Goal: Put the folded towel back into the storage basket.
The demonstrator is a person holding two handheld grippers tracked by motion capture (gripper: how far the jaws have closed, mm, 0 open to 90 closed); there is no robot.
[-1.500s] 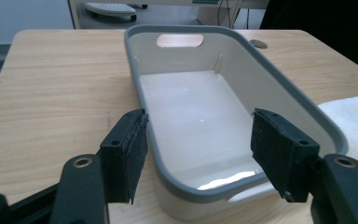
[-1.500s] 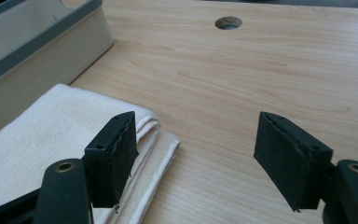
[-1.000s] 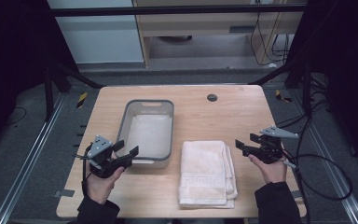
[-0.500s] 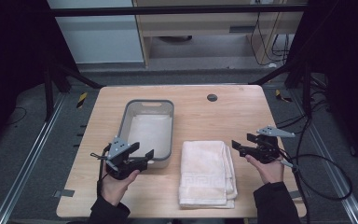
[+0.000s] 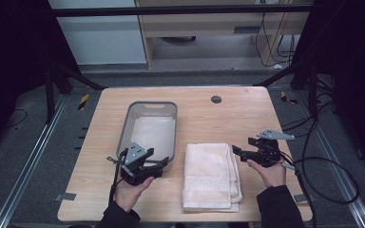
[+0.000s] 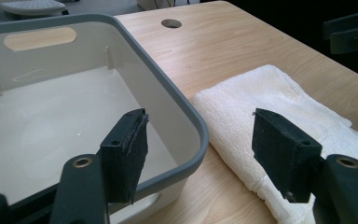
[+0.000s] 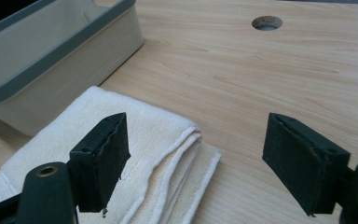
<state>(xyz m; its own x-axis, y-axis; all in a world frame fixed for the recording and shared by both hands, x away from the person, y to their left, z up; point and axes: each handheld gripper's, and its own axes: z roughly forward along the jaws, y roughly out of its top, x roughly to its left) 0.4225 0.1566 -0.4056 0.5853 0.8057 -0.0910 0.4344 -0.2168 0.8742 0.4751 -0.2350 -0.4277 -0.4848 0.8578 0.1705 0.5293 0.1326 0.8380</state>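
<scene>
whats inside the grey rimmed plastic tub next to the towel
The white plastic tub with a grey rim holds nothing visible: its pale floor lies bare. In the left gripper view the claw's left pad covers a patch of the floor, and the near wall hides the strip below it.

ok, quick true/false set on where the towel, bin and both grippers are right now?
1. The folded white towel lies inside the grey-rimmed bin. False: it lies on the table, beside the bin.
2. The bin holds no loose items. True.
3. The left gripper is clamped on the towel. False: its jaws stand open with nothing between them, at the bin's near corner.
4. The right gripper is open at the towel's right edge. True; its jaws have just been opening, nothing between them.
5. A round hole sits in the table beyond the towel. True.
</scene>
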